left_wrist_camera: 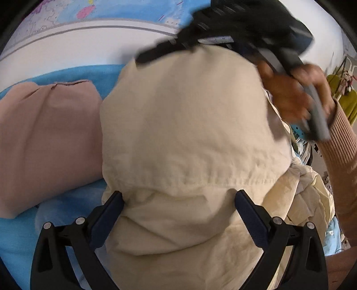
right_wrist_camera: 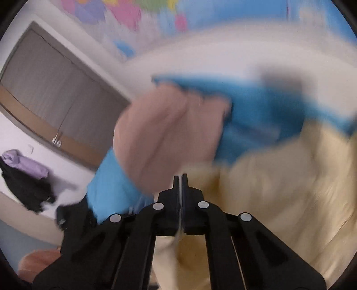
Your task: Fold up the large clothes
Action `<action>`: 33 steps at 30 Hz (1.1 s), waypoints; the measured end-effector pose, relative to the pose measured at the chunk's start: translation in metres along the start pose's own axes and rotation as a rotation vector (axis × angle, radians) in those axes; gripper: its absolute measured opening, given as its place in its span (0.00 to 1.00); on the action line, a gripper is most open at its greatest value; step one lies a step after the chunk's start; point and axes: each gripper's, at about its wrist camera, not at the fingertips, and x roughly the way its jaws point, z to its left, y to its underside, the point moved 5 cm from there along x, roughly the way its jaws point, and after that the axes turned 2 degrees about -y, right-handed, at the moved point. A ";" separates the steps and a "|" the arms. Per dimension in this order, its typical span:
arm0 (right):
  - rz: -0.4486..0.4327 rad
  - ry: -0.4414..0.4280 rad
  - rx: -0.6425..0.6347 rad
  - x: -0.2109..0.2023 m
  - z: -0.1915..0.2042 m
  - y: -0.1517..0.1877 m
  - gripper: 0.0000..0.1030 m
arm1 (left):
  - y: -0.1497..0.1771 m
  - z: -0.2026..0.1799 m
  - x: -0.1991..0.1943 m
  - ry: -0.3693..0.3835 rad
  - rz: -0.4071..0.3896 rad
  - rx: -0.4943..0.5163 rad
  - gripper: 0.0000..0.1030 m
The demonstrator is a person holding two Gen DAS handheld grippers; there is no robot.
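A large cream garment lies bunched on a blue cover and fills the middle of the left wrist view. My left gripper is open, its jaws standing wide apart on either side of a fold of the cream cloth. The right gripper, held by a hand in a ribbed tan sleeve, is at the garment's far top edge. In the blurred right wrist view my right gripper is shut, with a thin edge of the cream garment between its jaws.
A folded dusty-pink garment lies on the blue cover to the left; it also shows in the right wrist view. A world map hangs on the white wall behind. Dark and lilac clothes hang at the left by a grey door.
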 end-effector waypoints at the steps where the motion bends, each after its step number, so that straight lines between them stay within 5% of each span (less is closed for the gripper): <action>1: -0.019 0.017 -0.017 0.006 0.001 -0.009 0.02 | 0.001 0.000 0.002 -0.007 0.008 0.002 0.93; 4: 0.012 0.100 -0.049 0.034 -0.012 -0.006 0.03 | 0.003 0.001 0.003 -0.012 0.025 -0.008 0.93; 7: 0.015 0.224 -0.037 0.037 -0.027 0.007 0.25 | 0.002 0.003 -0.007 -0.015 0.023 -0.023 0.93; 11: -0.228 0.223 -0.029 -0.054 -0.021 0.015 0.65 | -0.009 0.007 -0.045 0.031 -0.065 -0.039 0.93; 12: -0.260 0.225 -0.042 -0.076 -0.018 0.024 0.67 | -0.013 0.005 -0.054 0.045 -0.091 -0.031 0.93; 18: -0.311 0.422 0.054 -0.197 -0.054 0.126 0.70 | -0.043 -0.036 -0.056 0.146 -0.147 0.100 0.83; 21: -0.278 0.499 0.187 -0.217 -0.086 0.186 0.72 | -0.050 -0.058 -0.030 0.246 -0.093 0.168 0.79; 26: -0.240 0.514 0.337 -0.212 -0.121 0.248 0.78 | -0.053 -0.043 0.044 0.110 0.148 0.100 0.73; 30: -0.242 0.478 0.327 -0.200 -0.123 0.255 0.73 | -0.054 -0.038 0.050 0.078 0.189 0.082 0.74; 33: -0.320 0.481 0.325 -0.214 -0.117 0.254 0.65 | -0.049 -0.049 0.053 0.034 0.184 0.129 0.81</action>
